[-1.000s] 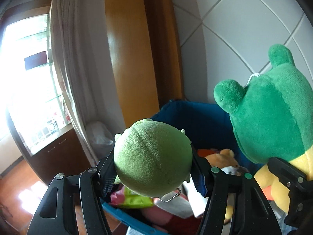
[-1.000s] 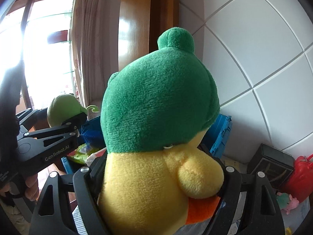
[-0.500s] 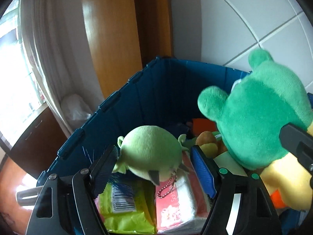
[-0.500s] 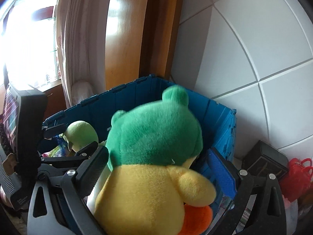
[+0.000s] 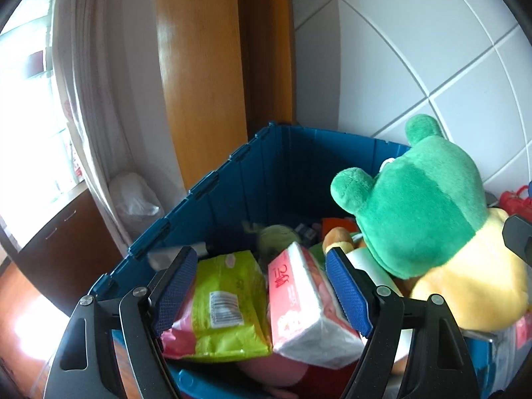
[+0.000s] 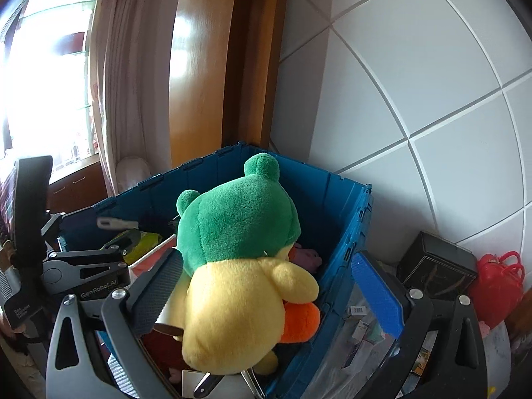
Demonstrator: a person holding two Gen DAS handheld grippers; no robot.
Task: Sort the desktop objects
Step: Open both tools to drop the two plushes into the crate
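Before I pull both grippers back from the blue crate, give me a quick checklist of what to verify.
1. Left gripper open, nothing between its fingers: ok.
2. Right gripper open: ok. Whether its left pad touches the frog-hooded plush: cannot tell.
3. Small green plush down inside the blue crate, behind the pink tissue pack: ok, though blurred.
4. Frog-hooded plush fully settled: not ok; it sits high on the pile, head above the rim.
5. Left gripper's path clear of the green wipes pack beneath it: cannot tell.
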